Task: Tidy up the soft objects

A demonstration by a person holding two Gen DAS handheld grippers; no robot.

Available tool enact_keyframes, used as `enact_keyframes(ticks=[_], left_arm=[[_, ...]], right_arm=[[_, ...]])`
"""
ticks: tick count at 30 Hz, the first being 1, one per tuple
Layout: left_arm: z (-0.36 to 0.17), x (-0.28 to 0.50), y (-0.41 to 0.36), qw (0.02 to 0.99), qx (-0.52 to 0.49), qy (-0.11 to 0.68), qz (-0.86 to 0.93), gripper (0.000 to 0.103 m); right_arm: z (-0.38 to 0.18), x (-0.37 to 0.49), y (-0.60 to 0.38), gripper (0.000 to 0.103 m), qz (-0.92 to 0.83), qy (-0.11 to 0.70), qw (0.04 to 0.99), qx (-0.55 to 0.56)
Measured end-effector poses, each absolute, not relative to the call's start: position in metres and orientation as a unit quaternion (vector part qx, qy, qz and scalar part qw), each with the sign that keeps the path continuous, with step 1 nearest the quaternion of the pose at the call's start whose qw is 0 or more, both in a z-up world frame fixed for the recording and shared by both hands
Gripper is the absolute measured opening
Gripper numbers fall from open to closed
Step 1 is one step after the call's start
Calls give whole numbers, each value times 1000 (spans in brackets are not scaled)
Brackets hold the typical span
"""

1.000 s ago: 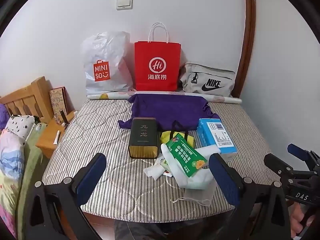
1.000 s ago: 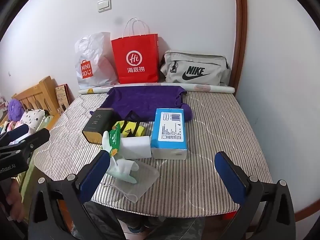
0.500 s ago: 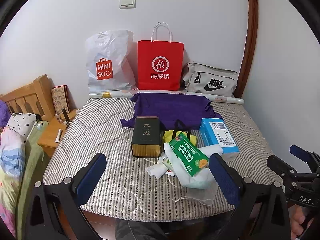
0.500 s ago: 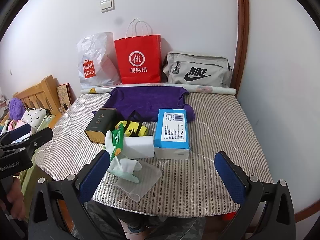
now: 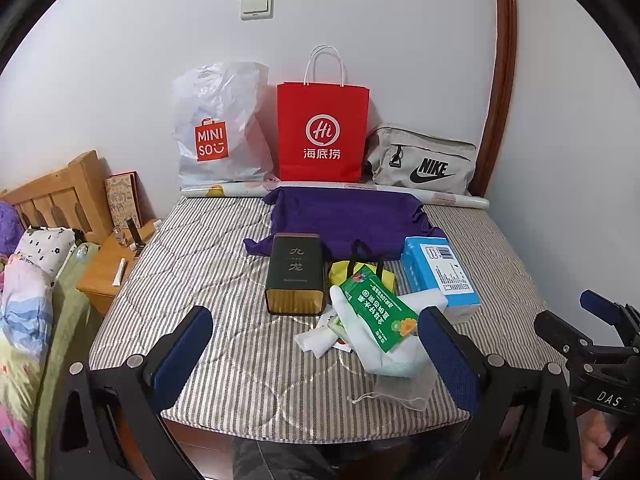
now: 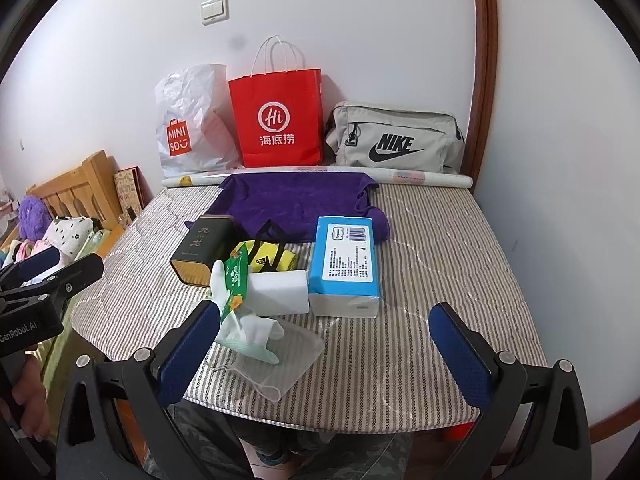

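Your left gripper hangs over the near edge of the mattress, jaws spread wide, nothing between them. Your right gripper does the same further right, also spread wide and empty. Neither touches anything.

The soft stuff sits mid-mattress in a loose pile. The purple shirt lies flat toward the back, just in front of a paper roll along the wall. On the shirt's near edge rests a dark tin, lying on its side. Just right of it is a yellow pouch with black straps, partly hidden. A green packet leans on a white glove, beside a white sponge block. The blue tissue pack touches that block on its right. A face mask lies flat nearest you, under the glove's fingers.

Against the wall stand a white plastic bag, a red paper bag and a grey Nike bag.
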State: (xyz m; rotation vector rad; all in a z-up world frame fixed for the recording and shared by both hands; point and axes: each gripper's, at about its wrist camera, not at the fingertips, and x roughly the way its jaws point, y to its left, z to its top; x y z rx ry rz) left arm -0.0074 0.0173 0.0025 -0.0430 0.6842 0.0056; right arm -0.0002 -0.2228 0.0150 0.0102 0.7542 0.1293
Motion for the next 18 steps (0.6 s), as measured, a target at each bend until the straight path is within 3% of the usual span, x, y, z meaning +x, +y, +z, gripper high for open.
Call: enact_keyframes(ticks=[18], left_arm=[[2, -9, 18, 942, -21, 334, 3, 103]], right_arm=[[19, -2, -222, 103, 62, 367, 928, 5]])
